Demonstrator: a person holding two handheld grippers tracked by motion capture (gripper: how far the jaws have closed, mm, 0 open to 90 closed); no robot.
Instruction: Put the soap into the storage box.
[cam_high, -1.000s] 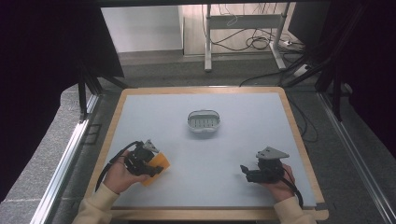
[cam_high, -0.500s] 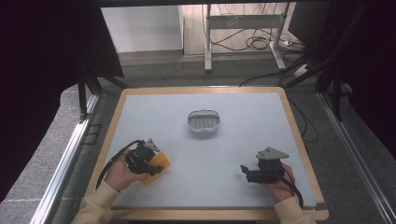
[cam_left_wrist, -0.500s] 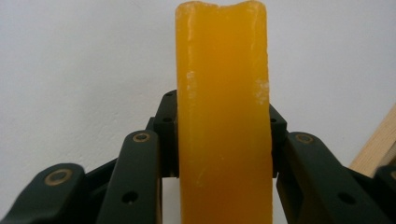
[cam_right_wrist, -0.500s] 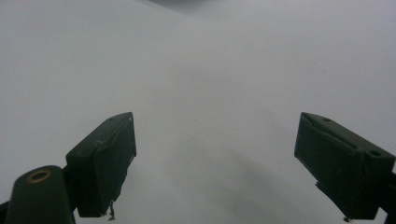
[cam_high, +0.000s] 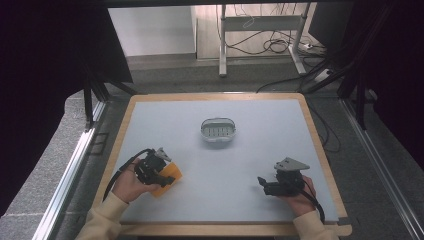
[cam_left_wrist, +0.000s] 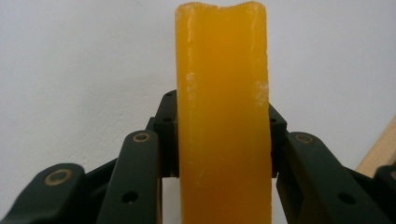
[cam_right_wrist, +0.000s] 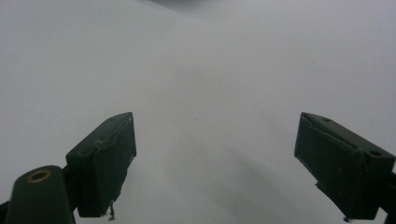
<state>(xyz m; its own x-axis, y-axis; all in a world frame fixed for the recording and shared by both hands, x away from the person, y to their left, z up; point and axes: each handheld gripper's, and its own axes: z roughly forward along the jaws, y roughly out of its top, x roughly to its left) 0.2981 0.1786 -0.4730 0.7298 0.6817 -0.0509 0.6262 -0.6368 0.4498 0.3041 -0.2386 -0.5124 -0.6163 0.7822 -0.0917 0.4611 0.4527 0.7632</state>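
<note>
Orange soap bar (cam_left_wrist: 222, 116) stands clamped between the two black jaws of the left gripper (cam_left_wrist: 223, 140), whose pads press on its long sides in the left gripper view. Its top end looks slightly chipped and whitish along the edges (the surface is waxy and translucent). From the high view, the left gripper (cam_high: 159, 176) sits near the front left corner of the grey tabletop (cam_high: 260, 150), held low in the person's left hand (cam_high: 131, 184), with the orange bar (cam_high: 169, 176) poking out toward the middle of the surface. A small grey slotted dish (cam_high: 218, 130) rests farther back, near the centre and well apart from both hands. The right gripper (cam_high: 264, 184) lies at the front right, pointing left; its jaws stand wide apart over bare tabletop (cam_right_wrist: 205, 93) with nothing between them.
</note>
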